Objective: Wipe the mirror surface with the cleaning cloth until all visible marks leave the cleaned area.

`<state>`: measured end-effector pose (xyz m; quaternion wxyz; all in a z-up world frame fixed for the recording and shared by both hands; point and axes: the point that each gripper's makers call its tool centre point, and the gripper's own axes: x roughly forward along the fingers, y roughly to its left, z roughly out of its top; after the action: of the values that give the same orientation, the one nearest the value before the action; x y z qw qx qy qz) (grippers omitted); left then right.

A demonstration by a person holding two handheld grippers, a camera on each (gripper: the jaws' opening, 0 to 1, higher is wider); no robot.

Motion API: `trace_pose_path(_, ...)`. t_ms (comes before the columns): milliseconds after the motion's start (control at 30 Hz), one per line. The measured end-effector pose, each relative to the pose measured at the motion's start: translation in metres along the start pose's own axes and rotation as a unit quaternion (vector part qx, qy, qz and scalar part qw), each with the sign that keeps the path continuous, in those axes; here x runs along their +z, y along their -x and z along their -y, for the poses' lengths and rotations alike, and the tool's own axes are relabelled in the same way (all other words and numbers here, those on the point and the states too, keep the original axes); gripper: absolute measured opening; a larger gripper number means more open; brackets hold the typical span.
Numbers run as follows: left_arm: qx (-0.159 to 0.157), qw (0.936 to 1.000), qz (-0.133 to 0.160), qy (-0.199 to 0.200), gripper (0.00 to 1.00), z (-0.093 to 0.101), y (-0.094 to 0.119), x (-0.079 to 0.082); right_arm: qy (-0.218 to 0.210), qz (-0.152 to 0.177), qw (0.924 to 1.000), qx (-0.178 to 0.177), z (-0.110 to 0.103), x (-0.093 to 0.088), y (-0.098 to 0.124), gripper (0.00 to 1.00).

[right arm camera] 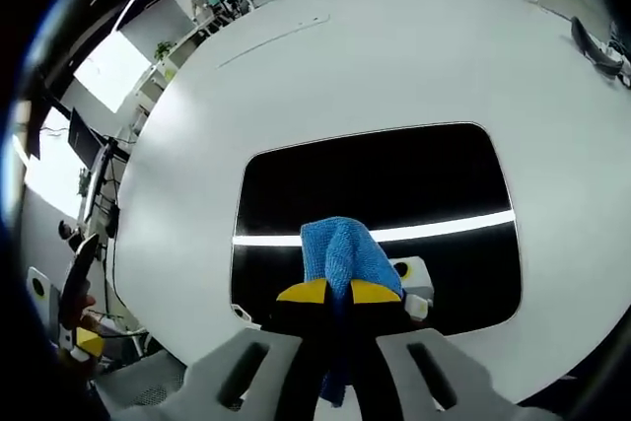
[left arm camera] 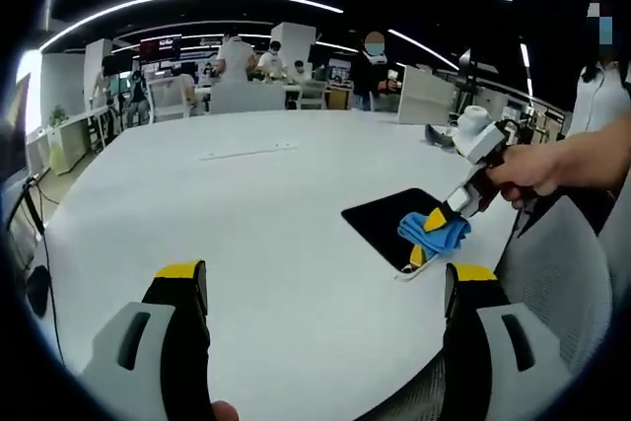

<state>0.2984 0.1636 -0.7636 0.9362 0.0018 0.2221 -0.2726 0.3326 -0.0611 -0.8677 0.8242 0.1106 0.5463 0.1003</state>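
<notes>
Left gripper (left arm camera: pixel 325 288): nearest in the left gripper view; yellow-tipped jaws stand wide apart with nothing between them, held low over the near part of the white table (left arm camera: pixel 246 204). Judged idle, kept back so the mirror stays in sight.
Right gripper (right arm camera: pixel 339 292): jaws pinched together on the cleaning cloth; seen from the left gripper view, a hand (left arm camera: pixel 527 170) brings it down at a slant from the right.
Cleaning cloth (right arm camera: pixel 338 244): blue, bunched into a wad, its free fold sticking out past the jaw tips and pressed on the glass. Judged held short so the wad, not the jaws, meets the surface.
Mirror (right arm camera: pixel 375 179): dark rounded rectangle lying flat on the table near its right edge; long axis runs left to right in the right gripper view. It reflects a bright ceiling light strip.
Cloth position: on the mirror's near half, roughly midway along the long axis.
Marks: none can be made out on the glass.
Small white object (right arm camera: pixel 412 273): just right of the cloth; identity unclear.
Background: people at far desks.
</notes>
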Motion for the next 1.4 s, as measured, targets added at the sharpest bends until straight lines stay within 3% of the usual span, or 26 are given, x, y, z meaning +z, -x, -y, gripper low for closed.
trace_pose_path(233, 0.005, 0.9999, 0.012, 0.002, 0.99, -0.005, -0.001, 0.011, 0.013, -0.004, 0.9999, 0.009, -0.019, -0.005, -0.004, 0.00)
trace_pose_path(333, 0.003, 0.9999, 0.010, 0.007, 0.99, -0.004, -0.002, 0.007, -0.006, -0.005, 0.9998, 0.018, -0.023, -0.005, -0.005, 0.00)
trace_pose_path(967, -0.002, 0.9999, -0.005, 0.009, 0.99, -0.004, -0.003, -0.007, 0.006, -0.015, 0.9989, 0.044, -0.063, -0.005, -0.020, 0.00)
trace_pose_path(1400, -0.004, 0.9998, -0.009, 0.015, 0.99, -0.001, -0.003, -0.005, 0.012, -0.015, 0.9987, 0.046, -0.063, -0.004, -0.019, 0.00)
